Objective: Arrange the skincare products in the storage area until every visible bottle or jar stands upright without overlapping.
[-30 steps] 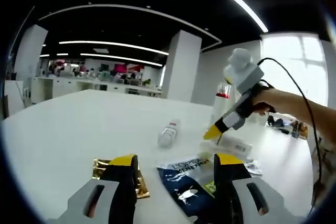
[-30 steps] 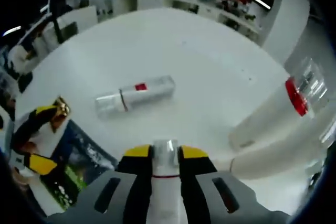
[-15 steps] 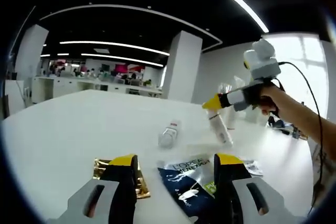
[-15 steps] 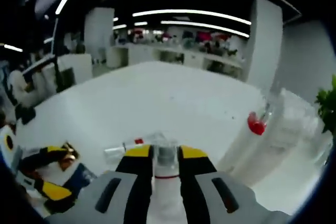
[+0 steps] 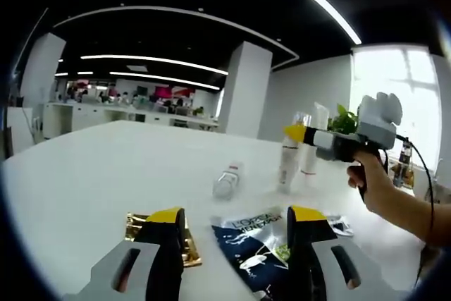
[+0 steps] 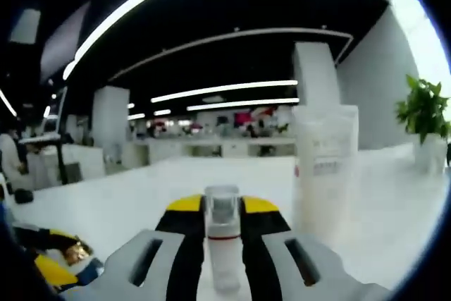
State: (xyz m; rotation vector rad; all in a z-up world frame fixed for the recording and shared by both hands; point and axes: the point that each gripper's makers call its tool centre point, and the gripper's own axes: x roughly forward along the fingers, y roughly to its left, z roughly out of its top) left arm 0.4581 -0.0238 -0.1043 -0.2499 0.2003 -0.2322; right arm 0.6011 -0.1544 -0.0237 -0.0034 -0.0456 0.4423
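While both grippers hung over the white table (image 5: pixel 84 174):
Right gripper (image 6: pixel 223 211): jaws clamped on an upright clear-capped bottle (image 6: pixel 223 241), beside a tall white tube (image 6: pixel 324 167).
Left gripper (image 5: pixel 236 218): jaws wide, holding nothing, above a dark sachet (image 5: pixel 250 248).
Second bottle (image 5: pixel 227 178): lay on its side.

White table (image 5: pixel 91 167). Yellow tips and grey bodies are seen on the left gripper (image 5: pixel 236 227) and right gripper (image 6: pixel 223 209). A clear bottle (image 6: pixel 223 241) with a red band is gripped. Gold sachet (image 5: pixel 137 227); dark blue sachet (image 5: pixel 250 244) marked in white and green. Frosted white tube (image 6: pixel 324 167).
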